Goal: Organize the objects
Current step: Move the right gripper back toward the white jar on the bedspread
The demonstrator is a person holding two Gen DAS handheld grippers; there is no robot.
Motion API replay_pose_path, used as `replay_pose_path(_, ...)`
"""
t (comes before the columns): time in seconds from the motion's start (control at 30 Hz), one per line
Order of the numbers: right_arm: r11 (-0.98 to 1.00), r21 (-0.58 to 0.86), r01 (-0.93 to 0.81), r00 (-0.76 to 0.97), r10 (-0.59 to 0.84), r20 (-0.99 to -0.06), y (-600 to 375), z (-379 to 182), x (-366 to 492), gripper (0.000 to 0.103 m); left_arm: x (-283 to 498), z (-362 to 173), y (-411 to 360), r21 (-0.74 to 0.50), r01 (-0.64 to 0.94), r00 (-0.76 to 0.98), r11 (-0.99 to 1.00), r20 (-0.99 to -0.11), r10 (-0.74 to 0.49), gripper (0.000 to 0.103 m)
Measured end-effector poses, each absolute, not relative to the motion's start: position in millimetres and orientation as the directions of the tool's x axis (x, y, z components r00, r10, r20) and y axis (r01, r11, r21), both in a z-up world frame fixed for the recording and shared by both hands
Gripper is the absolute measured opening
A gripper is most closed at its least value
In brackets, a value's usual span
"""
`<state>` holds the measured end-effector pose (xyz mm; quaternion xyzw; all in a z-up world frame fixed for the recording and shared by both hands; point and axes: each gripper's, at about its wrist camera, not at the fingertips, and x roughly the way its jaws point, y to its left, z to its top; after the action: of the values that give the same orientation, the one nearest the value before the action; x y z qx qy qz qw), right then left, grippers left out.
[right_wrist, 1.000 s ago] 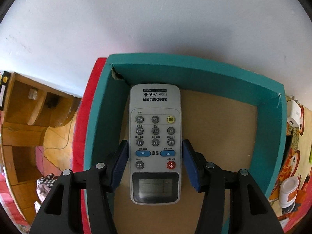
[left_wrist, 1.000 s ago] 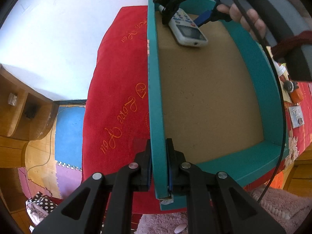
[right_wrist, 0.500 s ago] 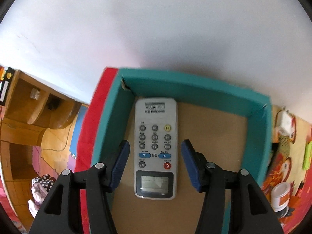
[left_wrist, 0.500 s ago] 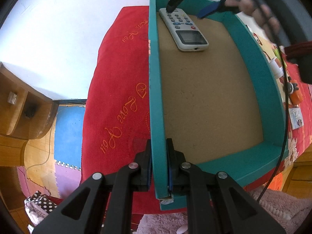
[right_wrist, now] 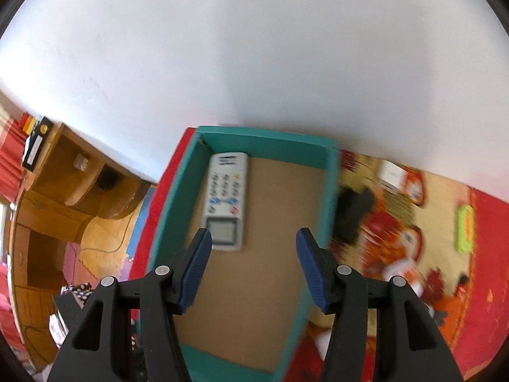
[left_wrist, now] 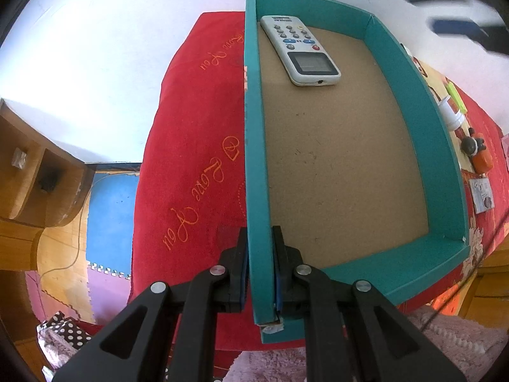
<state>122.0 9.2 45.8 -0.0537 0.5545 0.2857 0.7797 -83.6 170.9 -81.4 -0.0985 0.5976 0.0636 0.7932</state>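
Bright, even daylight, with the white wall (right_wrist: 254, 63) washed nearly featureless. Left wrist view: sharp throughout except the right gripper (left_wrist: 458, 9), smeared at top right; fisheye bending bows the teal box (left_wrist: 254, 159) walls, dark vignette at corners. Right wrist view: motion blur overall, heaviest on the patterned cloth (right_wrist: 397, 222); only soft shadows inside the box.

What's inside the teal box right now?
Only the white remote, lying flat in a far corner of the teal box. The rest is bare brown floor; nothing looks hidden.
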Motion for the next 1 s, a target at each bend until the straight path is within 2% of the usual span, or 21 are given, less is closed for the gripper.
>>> replay_pose_path(0.4, 0.923, 0.152, -0.354, 0.284, 0.261, -0.923, -118, 37, 101, 0.057, -83, -82, 171, -0.077, -0.216, 0.275, 0.973, -0.961, -0.015, 0.011)
replay_pose_path(0.87, 0.980, 0.107, -0.170, 0.215, 0.143, -0.966, -214, -20, 64, 0.057, -81, -83, 169, -0.068, -0.209, 0.265, 0.976, -0.964, -0.010, 0.011)
replay_pose_path(0.93, 0.984, 0.109, -0.142, 0.214, 0.138, -0.967, -223, -27, 64, 0.059, -80, -83, 168, -0.065, -0.207, 0.262, 0.976, -0.965, -0.008, 0.011)
replay_pose_path(1.0, 0.986, 0.101, -0.133, 0.230, 0.130, -0.965, -227, -28, 66, 0.073, -79, -83, 168, -0.062, -0.204, 0.259, 0.977, -0.966, -0.007, 0.011)
